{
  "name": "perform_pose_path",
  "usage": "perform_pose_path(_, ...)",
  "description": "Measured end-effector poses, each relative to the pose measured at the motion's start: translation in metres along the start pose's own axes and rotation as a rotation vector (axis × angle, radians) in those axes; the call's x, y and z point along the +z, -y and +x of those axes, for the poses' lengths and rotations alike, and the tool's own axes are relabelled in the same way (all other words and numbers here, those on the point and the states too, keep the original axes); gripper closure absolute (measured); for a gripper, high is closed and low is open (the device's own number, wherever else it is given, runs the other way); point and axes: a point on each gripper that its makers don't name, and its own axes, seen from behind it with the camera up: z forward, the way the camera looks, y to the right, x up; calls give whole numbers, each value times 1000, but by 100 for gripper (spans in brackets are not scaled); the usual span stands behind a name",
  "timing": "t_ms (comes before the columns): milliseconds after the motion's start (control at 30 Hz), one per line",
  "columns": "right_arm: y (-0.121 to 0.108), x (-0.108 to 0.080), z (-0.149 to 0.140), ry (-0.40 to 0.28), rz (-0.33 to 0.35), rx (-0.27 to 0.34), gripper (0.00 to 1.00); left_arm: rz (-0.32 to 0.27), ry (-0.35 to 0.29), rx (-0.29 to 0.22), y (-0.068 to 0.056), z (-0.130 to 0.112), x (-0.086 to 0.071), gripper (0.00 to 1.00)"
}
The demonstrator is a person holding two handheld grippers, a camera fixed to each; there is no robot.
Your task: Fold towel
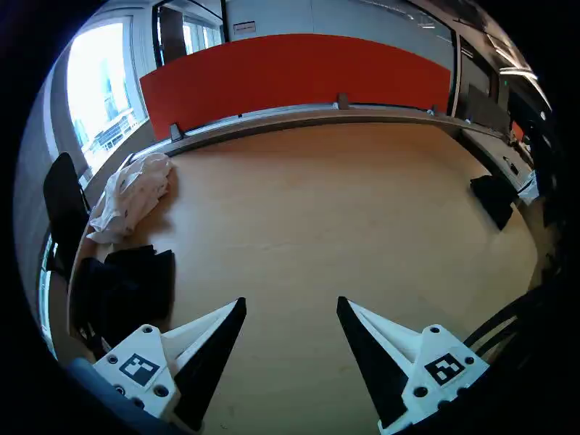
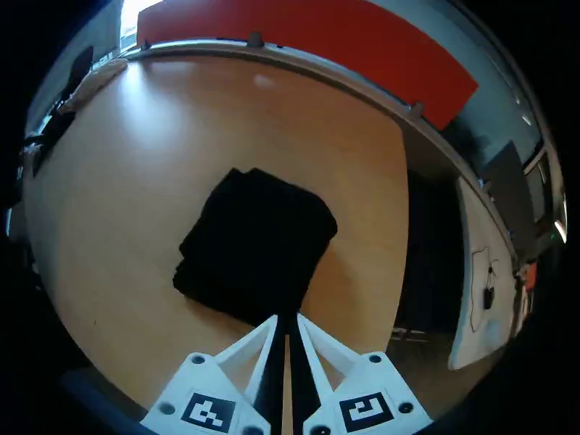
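Left claw (image 1: 291,300) spread wide over wooden table (image 1: 304,203), right claw (image 2: 288,317) pressed together, tips at near edge of folded black towel (image 2: 254,239)

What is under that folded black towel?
The wooden table shows all round the towel, which lies flat on it. Anything else beneath is covered by the cloth and cannot be seen.

A black towel (image 2: 254,246), a tan wooden table (image 2: 130,181), a red partition (image 1: 290,72), a white cloth (image 1: 134,192).
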Motion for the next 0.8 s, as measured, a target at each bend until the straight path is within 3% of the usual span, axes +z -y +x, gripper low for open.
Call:
perform_pose_path(367, -3, 21, -24, 92, -13, 24, 95, 7, 7, 1, 3, -3, -1, 7)
perform_pose_path(800, 0, 42, -39, 144, -32, 66, 95, 16, 16, 3, 5, -5, 0, 7)
